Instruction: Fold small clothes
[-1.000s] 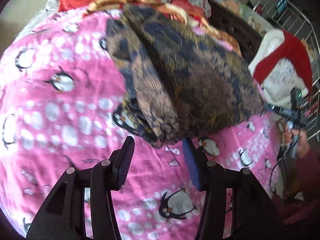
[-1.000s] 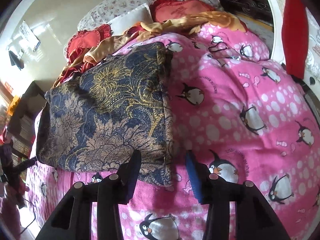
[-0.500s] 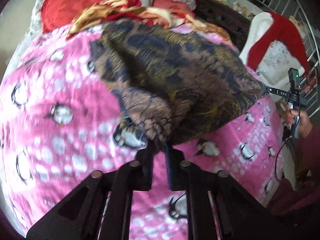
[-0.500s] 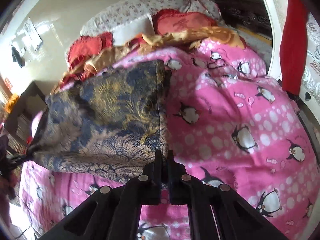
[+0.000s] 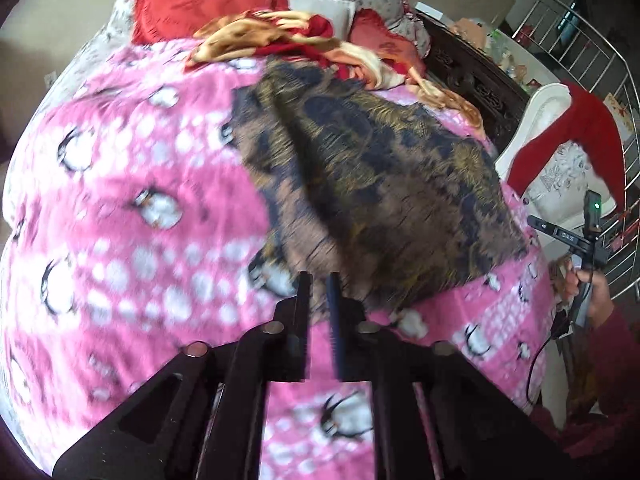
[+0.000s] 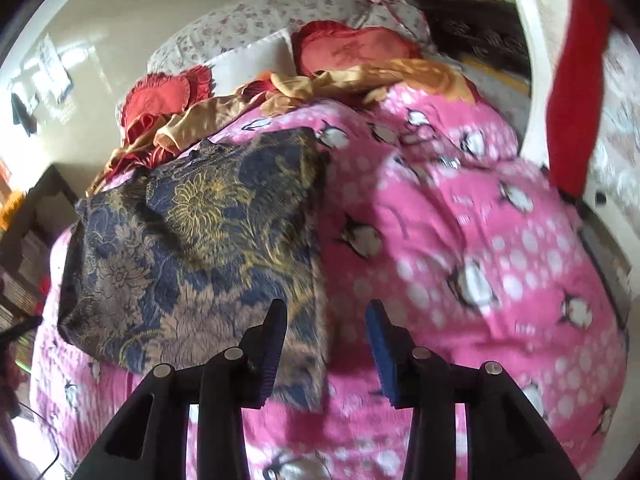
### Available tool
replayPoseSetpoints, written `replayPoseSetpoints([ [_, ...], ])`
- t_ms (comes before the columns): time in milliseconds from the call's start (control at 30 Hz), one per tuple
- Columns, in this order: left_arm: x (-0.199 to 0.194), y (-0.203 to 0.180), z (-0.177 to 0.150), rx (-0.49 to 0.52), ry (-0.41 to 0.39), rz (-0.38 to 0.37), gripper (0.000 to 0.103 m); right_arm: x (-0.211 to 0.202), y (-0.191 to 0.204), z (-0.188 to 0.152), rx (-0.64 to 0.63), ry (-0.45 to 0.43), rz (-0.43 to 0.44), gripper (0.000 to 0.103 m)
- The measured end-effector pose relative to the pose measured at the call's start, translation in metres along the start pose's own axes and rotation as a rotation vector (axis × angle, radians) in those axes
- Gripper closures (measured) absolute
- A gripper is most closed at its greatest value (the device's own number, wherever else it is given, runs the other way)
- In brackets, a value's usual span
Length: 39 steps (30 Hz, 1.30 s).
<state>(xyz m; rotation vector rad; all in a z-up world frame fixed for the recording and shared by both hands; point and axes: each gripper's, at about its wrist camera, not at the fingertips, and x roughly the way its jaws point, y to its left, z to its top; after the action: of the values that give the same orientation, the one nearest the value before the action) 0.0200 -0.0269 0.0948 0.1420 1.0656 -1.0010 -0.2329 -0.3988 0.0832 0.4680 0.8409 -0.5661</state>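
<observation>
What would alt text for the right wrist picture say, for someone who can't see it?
An open two-finger gripper hovers over the near edge of a folded navy-and-gold floral cloth, which lies on a pink penguin-print blanket. Red cushions and crumpled orange fabric are heaped behind.

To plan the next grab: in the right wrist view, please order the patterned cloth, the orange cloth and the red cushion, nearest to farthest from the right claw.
1. Patterned cloth, just ahead of the right claw, left side.
2. Orange cloth, beyond it.
3. Red cushion, farthest, by the pillows.
</observation>
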Motion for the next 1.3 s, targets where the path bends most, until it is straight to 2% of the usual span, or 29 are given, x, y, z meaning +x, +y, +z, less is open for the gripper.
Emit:
replayPoseSetpoints([
  [33,0.006,-0.006,0.004,0.000,-0.004,-0.005,0.069,0.004,0.005,0.007,-0.011,-0.002,-0.008,0.064],
  [67,0.010,-0.007,0.010,-0.001,-0.010,-0.006,0.059,0.009,0.010,0.017,-0.019,-0.016,0.002,0.064],
  [167,0.034,-0.014,0.014,-0.007,0.018,0.023,0.058,0.028,0.027,0.048,-0.043,-0.061,0.037,0.064],
  [267,0.064,-0.016,0.016,0.006,0.054,0.127,0.058,0.059,0.047,0.080,-0.071,-0.062,0.097,0.064],
  [333,0.075,-0.009,0.014,0.004,0.068,0.218,0.058,0.087,0.055,0.099,-0.088,-0.044,0.061,0.064],
  [367,0.080,-0.004,0.014,-0.011,0.079,0.238,0.053,0.098,0.056,0.105,-0.087,-0.042,0.039,0.064],
  [467,0.081,0.007,0.011,-0.074,0.067,0.197,0.052,0.131,0.047,0.120,-0.052,-0.022,-0.013,0.064],
  [533,0.081,0.006,0.010,-0.059,0.066,0.207,0.052,0.139,0.041,0.126,-0.011,-0.009,-0.008,0.064],
  [600,0.081,0.001,0.010,-0.049,0.066,0.223,0.052,0.134,0.045,0.128,-0.019,-0.007,-0.032,0.064],
  [700,0.081,0.002,0.011,-0.050,0.064,0.232,0.052,0.105,0.062,0.121,-0.076,-0.043,-0.068,0.064],
  [833,0.082,-0.002,0.011,-0.059,0.058,0.241,0.052,0.077,0.089,0.104,-0.123,-0.032,0.048,0.061],
  [900,0.082,-0.002,0.010,-0.060,0.055,0.243,0.052,0.073,0.104,0.095,-0.161,-0.023,0.073,0.060],
  [1067,0.080,-0.002,0.007,-0.050,0.051,0.249,0.052,0.095,0.145,0.079,-0.241,0.026,0.101,0.060],
  [1233,0.081,-0.002,0.007,-0.049,0.052,0.248,0.051,0.135,0.154,0.083,-0.226,0.073,0.071,0.058],
  [1300,0.080,-0.001,0.007,-0.059,0.050,0.240,0.051,0.131,0.158,0.088,-0.220,0.077,0.057,0.056],
])
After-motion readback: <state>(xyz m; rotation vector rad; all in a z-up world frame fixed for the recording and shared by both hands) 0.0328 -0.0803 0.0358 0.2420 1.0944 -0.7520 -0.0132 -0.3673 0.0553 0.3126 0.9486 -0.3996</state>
